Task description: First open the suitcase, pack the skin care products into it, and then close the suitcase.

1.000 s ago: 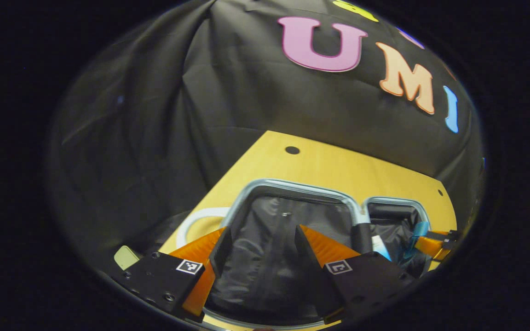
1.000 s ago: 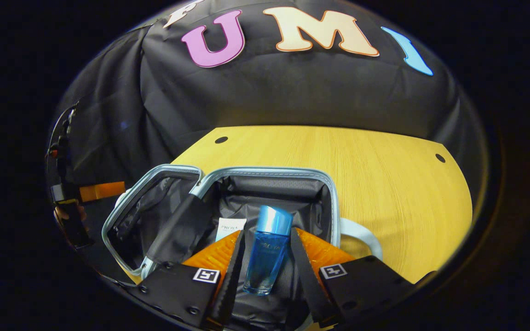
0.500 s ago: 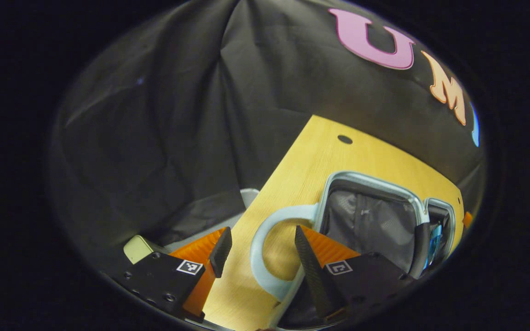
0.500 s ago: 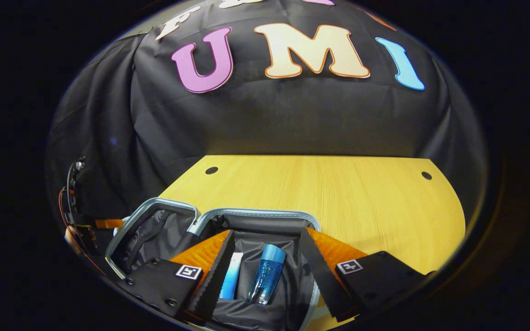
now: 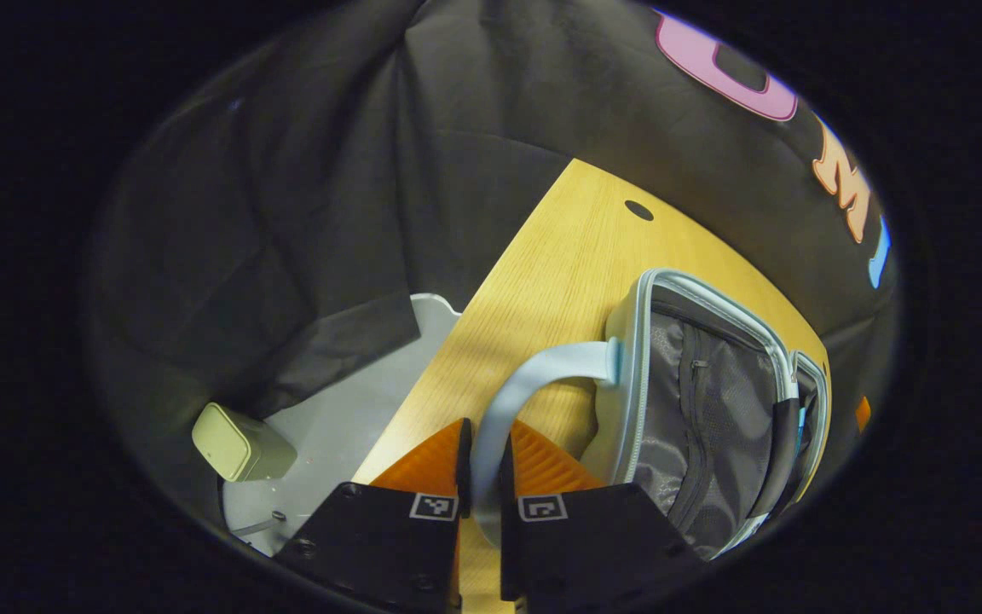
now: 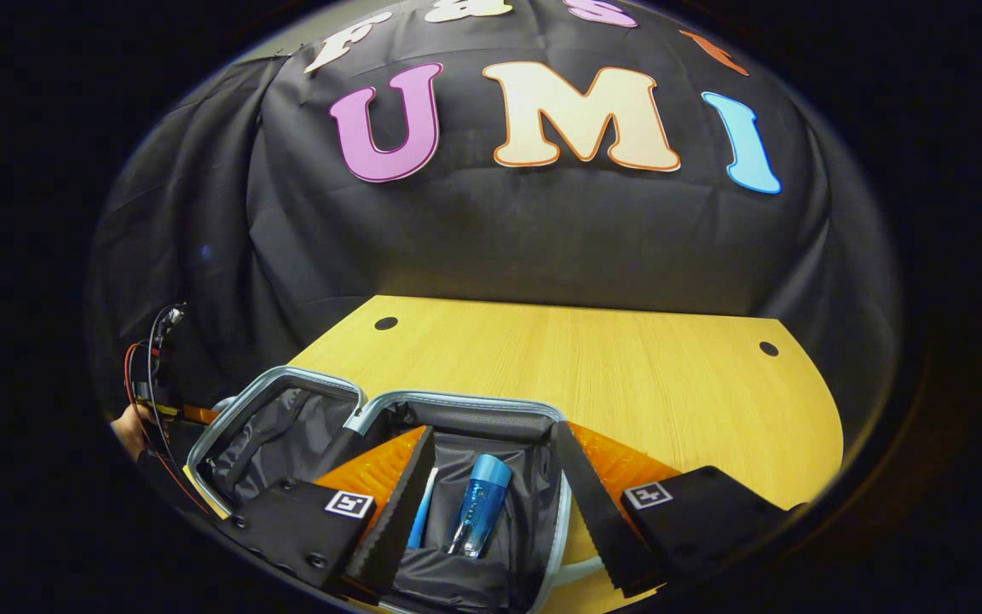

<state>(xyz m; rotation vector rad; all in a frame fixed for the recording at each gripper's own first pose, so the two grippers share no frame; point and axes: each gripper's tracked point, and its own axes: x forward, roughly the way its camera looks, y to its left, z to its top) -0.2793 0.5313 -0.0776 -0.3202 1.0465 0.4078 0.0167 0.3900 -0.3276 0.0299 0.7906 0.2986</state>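
The suitcase (image 6: 291, 384) lies open on the wooden table, with a light-blue rim and dark grey lining. In the right gripper view a blue bottle (image 6: 478, 503) and a slim blue-white tube (image 6: 419, 512) rest in its right half. My right gripper (image 6: 493, 431) hovers open just above them, touching neither. In the left gripper view my left gripper (image 5: 482, 443) is shut on the suitcase's light-blue handle (image 5: 542, 371), which arcs out from the left half (image 5: 696, 409). That gripper (image 6: 158, 401) and the hand holding it sit at the far left of the right gripper view.
The wooden table (image 6: 627, 375) stretches bare behind and to the right of the suitcase, with small round holes near its back corners. Left of the table edge, a pale green box (image 5: 239, 442) sits on a grey floor (image 5: 346, 426). Black cloth hangs close behind.
My right gripper opened, left the blue bottle in the suitcase and drew back. My left gripper swung left from over the lining to the handle and shut on it.
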